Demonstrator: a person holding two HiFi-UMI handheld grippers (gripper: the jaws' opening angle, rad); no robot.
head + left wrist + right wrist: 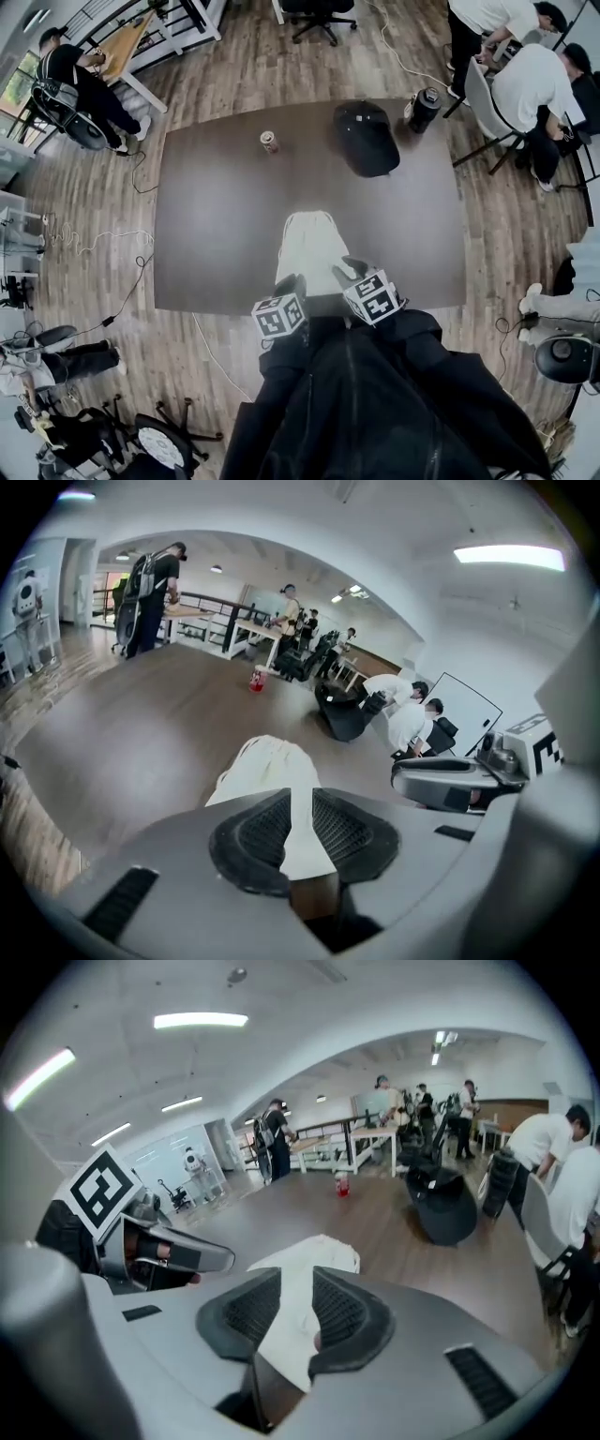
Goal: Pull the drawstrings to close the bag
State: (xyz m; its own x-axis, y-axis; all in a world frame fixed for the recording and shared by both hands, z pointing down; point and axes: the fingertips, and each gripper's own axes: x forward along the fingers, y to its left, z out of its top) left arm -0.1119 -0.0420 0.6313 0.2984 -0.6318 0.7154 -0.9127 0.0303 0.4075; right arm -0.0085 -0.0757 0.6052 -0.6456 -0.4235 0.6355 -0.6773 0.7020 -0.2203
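A pale cloth drawstring bag (309, 246) lies flat on the dark table (216, 216), its mouth end at the near edge. Both grippers sit side by side at that end. My left gripper (289, 283) stands with its jaws a little apart. In the left gripper view the bag (267, 766) stretches away and its near edge shows in the narrow gap of the left gripper (298, 803). My right gripper (350, 270) has a wider gap. The right gripper view shows the bag's fabric (305, 1255) lying between the pads of the right gripper (295, 1283). No cords can be made out.
A black backpack (366, 138) lies at the table's far right, a small can (269, 142) stands far centre, and a dark flask (424, 109) is at the far right corner. People and office chairs surround the table. The table's near edge runs just under the grippers.
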